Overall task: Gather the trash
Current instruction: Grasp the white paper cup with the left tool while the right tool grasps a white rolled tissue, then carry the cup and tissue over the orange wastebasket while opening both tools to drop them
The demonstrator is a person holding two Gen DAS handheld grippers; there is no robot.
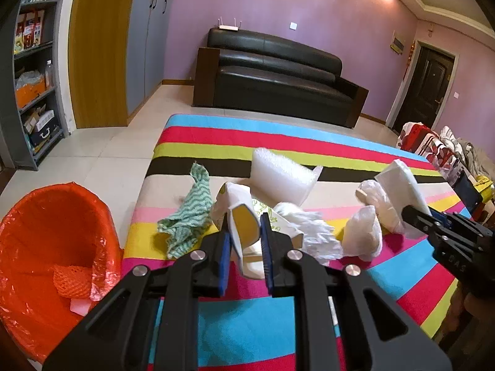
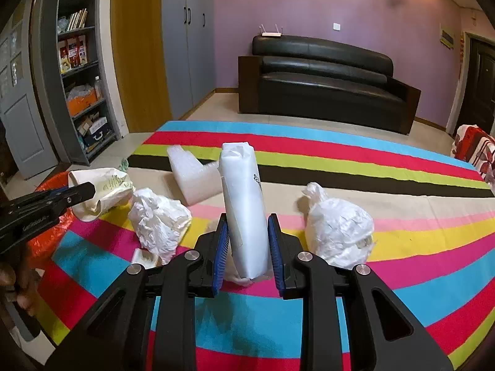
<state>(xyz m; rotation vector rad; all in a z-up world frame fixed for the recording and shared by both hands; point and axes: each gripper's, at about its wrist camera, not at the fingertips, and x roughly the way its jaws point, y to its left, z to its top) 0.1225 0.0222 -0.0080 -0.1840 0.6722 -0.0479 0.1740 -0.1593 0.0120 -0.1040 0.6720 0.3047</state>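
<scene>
A striped worktop [image 2: 402, 216] carries the trash, and an orange-lined bin [image 1: 46, 232] stands at its near left. The largest piece, a white foam block [image 1: 278, 176], lies far of centre; it is judged light, stiff and easily dented, best taken across a thin edge. A white plastic-wrapped packet [image 2: 244, 210] is held in the right gripper [image 2: 247, 244], pinched narrowly at its near end, its long axis pointing up and away; it is judged light and slippery. A white paper bag [image 1: 244, 225] is clamped in the left gripper [image 1: 246, 241], open end towards the camera; it is judged thin and crushable. Crumpled plastic bags [image 2: 337, 225] and a green cloth [image 1: 188, 216] lie loose, soft enough to be pinched anywhere.
</scene>
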